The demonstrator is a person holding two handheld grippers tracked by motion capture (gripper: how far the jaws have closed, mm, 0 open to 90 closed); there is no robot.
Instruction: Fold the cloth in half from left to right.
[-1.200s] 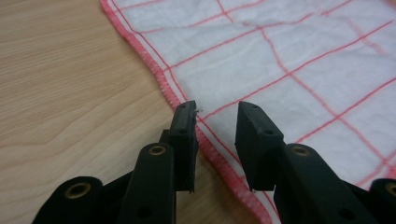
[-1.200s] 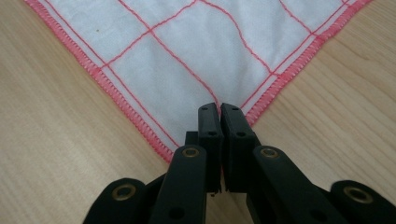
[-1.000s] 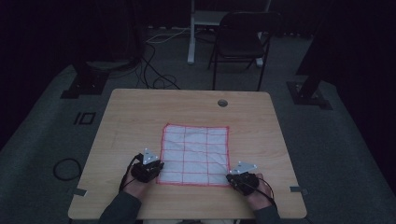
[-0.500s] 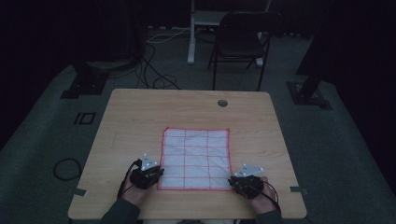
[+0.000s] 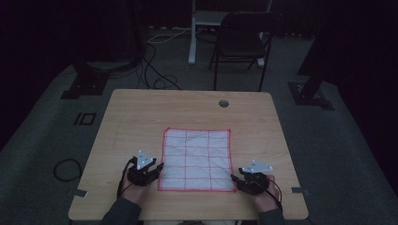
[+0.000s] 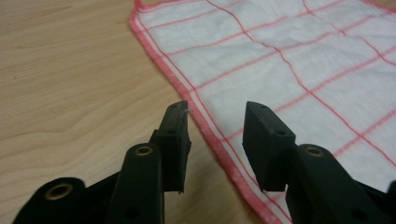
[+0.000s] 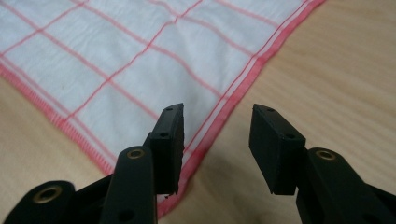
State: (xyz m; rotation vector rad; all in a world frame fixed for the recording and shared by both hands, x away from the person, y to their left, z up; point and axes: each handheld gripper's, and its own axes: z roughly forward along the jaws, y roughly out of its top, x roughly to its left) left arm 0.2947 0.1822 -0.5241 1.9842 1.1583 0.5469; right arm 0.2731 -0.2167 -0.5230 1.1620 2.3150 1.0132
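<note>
- The cloth (image 5: 197,159), white with a red grid and red hem, is lying flat and spread on the near half of the wooden counter (image 5: 141,112); all places below are given relative to this cloth.
- The left gripper (image 5: 157,169) is sitting at the cloth's near left corner, low over the counter, its body angled toward the cloth; the left hand (image 5: 133,190) is coming in from the near counter edge.
- In the left gripper view, the left fingers (image 6: 175,135) are standing apart, having just been opening; the cloth's red hem (image 6: 210,128) is running between them, and neither pad is pressing on it.
- The right gripper (image 5: 234,179) is sitting at the cloth's near right corner, likewise low and pointing inward at the cloth; the right hand (image 5: 263,199) is entering from the near edge.
- In the right gripper view, the right fingers (image 7: 170,140) are standing wide, also having just been opening; the cloth's corner hem (image 7: 219,116) is lying between and beneath them, released.
- Both forearms are being cut off by the lower frame edge in the high view.
- The room beyond the cloth's far side is lying in deep shadow: a folding chair (image 5: 244,44) and floor cables (image 5: 157,70) are hard to make out.
- In the high view, the fingertips are too small and dark to resolve.
</note>
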